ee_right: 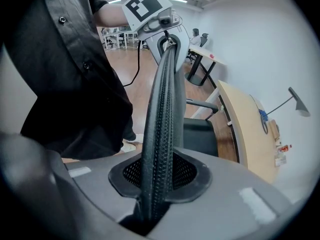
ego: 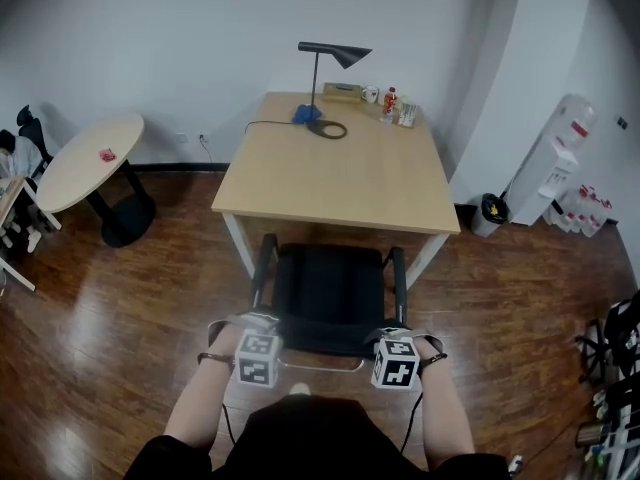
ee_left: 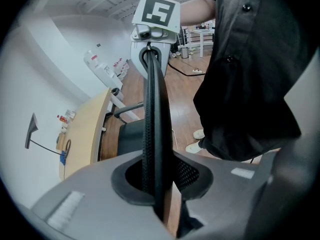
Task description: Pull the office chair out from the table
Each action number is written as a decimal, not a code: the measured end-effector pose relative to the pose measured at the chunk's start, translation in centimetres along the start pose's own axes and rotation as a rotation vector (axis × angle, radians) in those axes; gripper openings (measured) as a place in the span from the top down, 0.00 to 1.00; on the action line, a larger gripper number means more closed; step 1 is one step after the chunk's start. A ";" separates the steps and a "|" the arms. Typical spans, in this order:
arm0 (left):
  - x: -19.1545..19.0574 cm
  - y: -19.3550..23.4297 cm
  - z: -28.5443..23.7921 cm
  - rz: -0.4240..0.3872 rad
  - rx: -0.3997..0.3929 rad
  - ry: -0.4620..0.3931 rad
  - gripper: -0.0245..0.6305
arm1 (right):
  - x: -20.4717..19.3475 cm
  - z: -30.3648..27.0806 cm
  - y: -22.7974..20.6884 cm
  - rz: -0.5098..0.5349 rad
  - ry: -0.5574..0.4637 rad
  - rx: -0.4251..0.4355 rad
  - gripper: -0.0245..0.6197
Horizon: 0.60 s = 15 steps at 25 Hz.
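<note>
Left gripper point(ee_left: 159, 184) and right gripper point(ee_right: 157, 186) fingers pinch one black mesh office chair's point(ego: 330, 293) backrest, facing one light wooden bench point(ego: 340, 183).

We record matt pale wood table point(ego: 340, 183), glossy dark wooden floor point(ego: 120, 318), office chair point(ego: 328, 290) backrest in rough black mesh.

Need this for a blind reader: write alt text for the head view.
Seen from above, the left gripper and right gripper each clamp the backrest of a black office chair standing at a wooden table.
</note>
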<state>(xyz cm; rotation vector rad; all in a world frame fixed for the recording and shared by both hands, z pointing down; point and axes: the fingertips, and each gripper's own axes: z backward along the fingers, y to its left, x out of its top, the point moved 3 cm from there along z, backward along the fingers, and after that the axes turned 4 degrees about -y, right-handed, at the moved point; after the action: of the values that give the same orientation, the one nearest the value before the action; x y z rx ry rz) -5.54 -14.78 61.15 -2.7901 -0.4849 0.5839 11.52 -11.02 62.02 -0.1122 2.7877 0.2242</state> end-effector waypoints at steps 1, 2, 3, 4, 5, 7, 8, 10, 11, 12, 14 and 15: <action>0.1 -0.2 0.1 0.002 -0.001 0.001 0.85 | 0.0 0.1 0.2 0.000 0.001 0.002 0.82; 0.1 -0.4 0.2 0.004 -0.001 0.002 0.85 | 0.0 0.1 0.4 0.000 0.001 0.002 0.82; 0.2 -0.5 0.3 0.005 -0.001 0.001 0.85 | 0.1 0.2 0.6 0.001 0.001 0.002 0.82; 0.3 -0.8 0.4 0.005 0.000 0.000 0.85 | 0.1 0.3 0.8 0.002 0.001 0.001 0.82; 0.4 -1.1 0.5 0.005 0.001 0.000 0.85 | 0.1 0.4 1.1 0.003 0.001 -0.001 0.82; 0.4 -1.8 0.6 0.003 0.001 0.000 0.85 | 0.3 0.4 1.9 0.004 0.000 -0.004 0.82; 0.4 -2.1 0.7 0.003 0.002 0.001 0.85 | 0.4 0.4 2.2 0.005 0.000 -0.006 0.82; 0.5 -2.6 0.9 0.004 0.005 0.002 0.85 | 0.5 0.5 2.7 0.006 -0.001 -0.006 0.82; 0.7 -2.8 0.9 0.006 0.007 0.002 0.85 | 0.5 0.6 3.0 0.007 -0.002 -0.003 0.82; 0.9 -3.1 1.0 0.008 0.009 0.002 0.85 | 0.4 0.8 3.3 0.008 -0.002 0.000 0.82; 1.2 -3.8 1.1 0.009 0.011 0.003 0.85 | 0.4 0.9 4.0 0.007 -0.003 0.004 0.82; 1.3 -4.2 1.2 0.009 0.012 0.003 0.85 | 0.4 0.9 4.4 0.008 -0.003 0.003 0.82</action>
<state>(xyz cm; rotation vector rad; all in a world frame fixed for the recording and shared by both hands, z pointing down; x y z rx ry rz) -6.05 -10.27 60.93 -2.7829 -0.4672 0.5825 11.03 -6.56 61.68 -0.0999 2.7859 0.2217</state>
